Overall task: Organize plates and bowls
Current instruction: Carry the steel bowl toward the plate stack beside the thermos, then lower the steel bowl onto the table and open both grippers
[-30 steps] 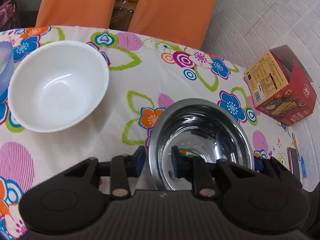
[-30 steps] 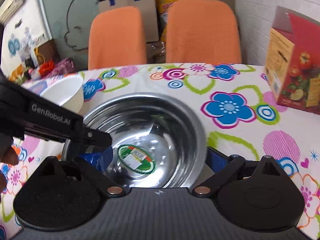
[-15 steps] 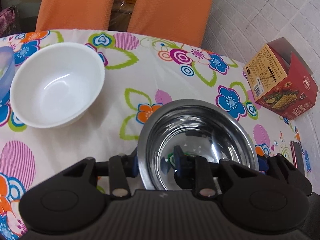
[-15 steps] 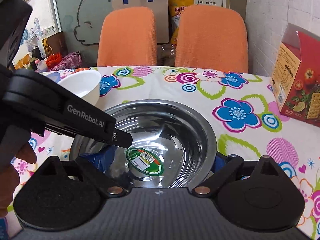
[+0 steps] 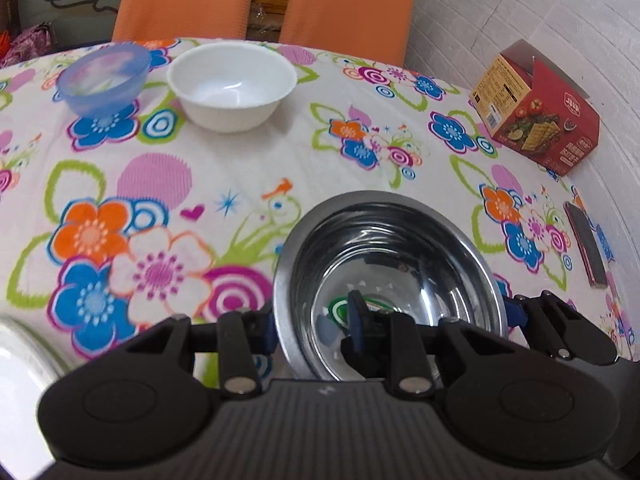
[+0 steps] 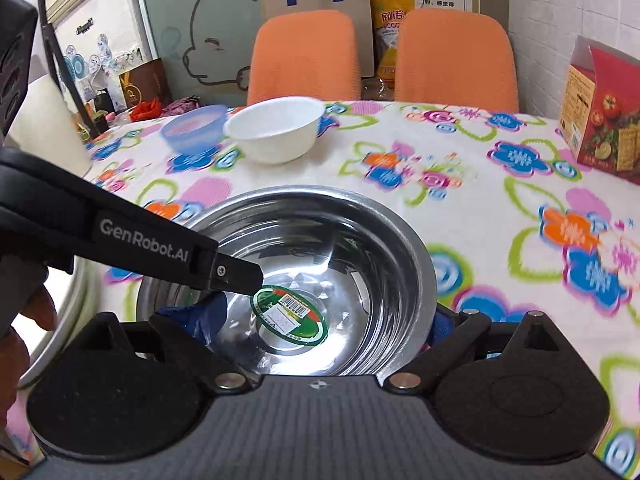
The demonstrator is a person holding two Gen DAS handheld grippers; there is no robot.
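A steel bowl (image 5: 392, 264) with a green sticker (image 6: 290, 316) on its bottom is close in front of both cameras, over the flowered tablecloth (image 5: 160, 184). My left gripper (image 5: 311, 320) is shut on the bowl's left rim, one pad inside and one outside. A left finger (image 6: 236, 276) reaches into the bowl in the right wrist view. My right gripper (image 6: 316, 324) is spread open, its right pad just outside the bowl's right rim. Farther back stand a white bowl (image 5: 232, 84) and a translucent blue bowl (image 5: 102, 80). The edge of a white plate (image 5: 20, 356) shows at the near left.
A red cracker box (image 5: 536, 108) stands at the right by the white brick wall. A phone (image 5: 586, 248) lies near the table's right edge. Two orange chairs (image 6: 304, 56) stand behind the table. A person's hand (image 6: 24, 320) holds the left gripper.
Both grippers drew back toward the near side with the steel bowl. The white bowl now lies much farther off, and the blue bowl and plate edge have come into view.
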